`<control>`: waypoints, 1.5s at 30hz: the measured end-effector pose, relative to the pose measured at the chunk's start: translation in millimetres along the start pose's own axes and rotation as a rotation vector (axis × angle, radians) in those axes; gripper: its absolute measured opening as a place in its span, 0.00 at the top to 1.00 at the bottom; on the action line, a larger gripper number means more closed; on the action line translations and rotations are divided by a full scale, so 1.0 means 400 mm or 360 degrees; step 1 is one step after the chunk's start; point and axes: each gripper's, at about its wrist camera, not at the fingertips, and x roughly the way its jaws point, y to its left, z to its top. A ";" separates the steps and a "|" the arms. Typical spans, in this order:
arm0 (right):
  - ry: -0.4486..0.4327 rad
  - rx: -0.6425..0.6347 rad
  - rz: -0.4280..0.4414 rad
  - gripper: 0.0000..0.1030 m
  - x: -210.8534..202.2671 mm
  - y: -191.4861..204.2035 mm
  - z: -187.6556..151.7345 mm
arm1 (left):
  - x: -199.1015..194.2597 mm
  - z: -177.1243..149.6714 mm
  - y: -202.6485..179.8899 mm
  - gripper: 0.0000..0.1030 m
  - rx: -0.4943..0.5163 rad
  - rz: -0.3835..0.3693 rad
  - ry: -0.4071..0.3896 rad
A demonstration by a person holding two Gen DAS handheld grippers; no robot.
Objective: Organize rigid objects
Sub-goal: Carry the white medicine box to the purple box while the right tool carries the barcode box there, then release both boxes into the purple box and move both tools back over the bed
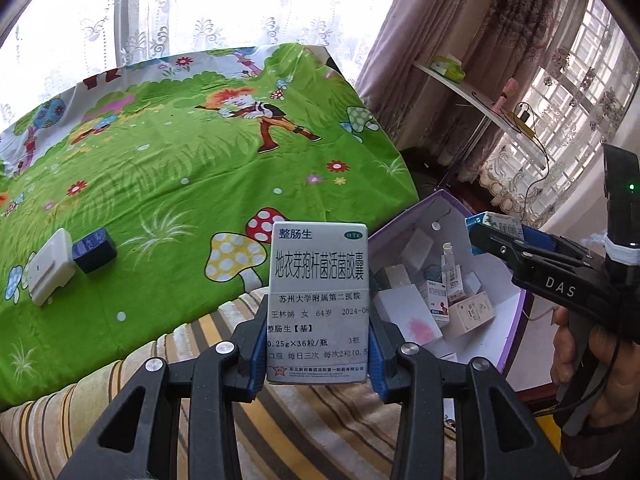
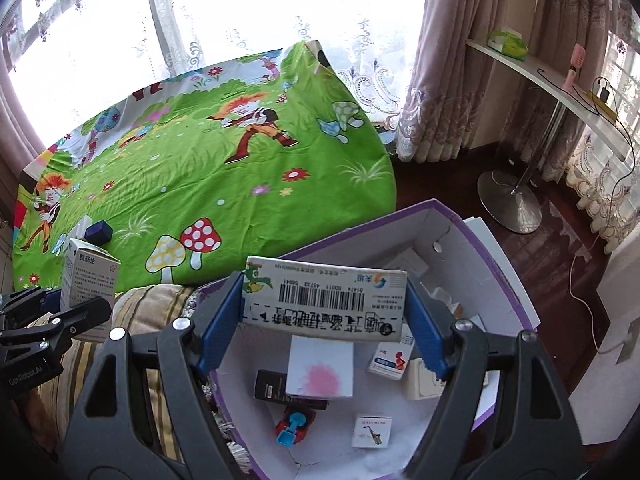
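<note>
2 grippers, each clamped on 1 carton. Left gripper (image 1: 319, 354): blue pads pressed on both narrow sides of upright white medicine box (image 1: 318, 304), flat cardboard, printed label, held above striped cushion edge, just left of storage box. Right gripper (image 2: 323, 314): jaws wide, pads squeezing the ends of a long white barcode carton (image 2: 324, 298), held crosswise over the open storage box (image 2: 500, 264), a white-lined cardboard box w/ purple rim.

L to R on green cartoon sheet (image 1: 168, 184), soft wrinkled cloth w/ mushroom prints: 1 white plastic block (image 1: 52, 268), rounded corners; touching it, 1 dark blue cube (image 1: 95, 250), glossy. Both well apart from storage box.

Inside storage box, several small rigid cartons, approx 8, exact count unclear: 1 white card w/ pink smudge (image 2: 320, 368), 1 black flat box (image 2: 272, 385), 1 red-and-blue toy (image 2: 295, 426), 1 small saxophone-print box (image 2: 372, 432), 1 white-blue carton (image 2: 390, 362).

Left wrist view only: a hand (image 1: 600, 368) on right gripper's handle, pads on barcode carton seen side-on. Right wrist view only: toy, black box, saxophone box, metal disc base (image 2: 508, 204) of side table on dark wood floor.
</note>
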 end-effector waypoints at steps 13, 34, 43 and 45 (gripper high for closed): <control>0.0022 0.0082 -0.0085 0.22 0.008 -0.086 -0.015 | 0.067 0.025 -0.102 0.46 0.0152 -0.0105 0.0099; 0.0064 0.0012 -0.0019 0.11 0.024 0.001 -0.016 | -0.015 0.033 -0.012 0.27 0.0228 0.0024 -0.0076; 0.0082 -0.0114 0.0082 0.11 0.036 0.124 -0.002 | -0.046 0.028 0.246 0.27 -0.0125 0.0158 -0.0045; 0.0077 -0.0147 0.0113 0.11 0.037 0.155 0.004 | -0.054 0.025 0.311 0.27 -0.0227 0.0196 -0.0043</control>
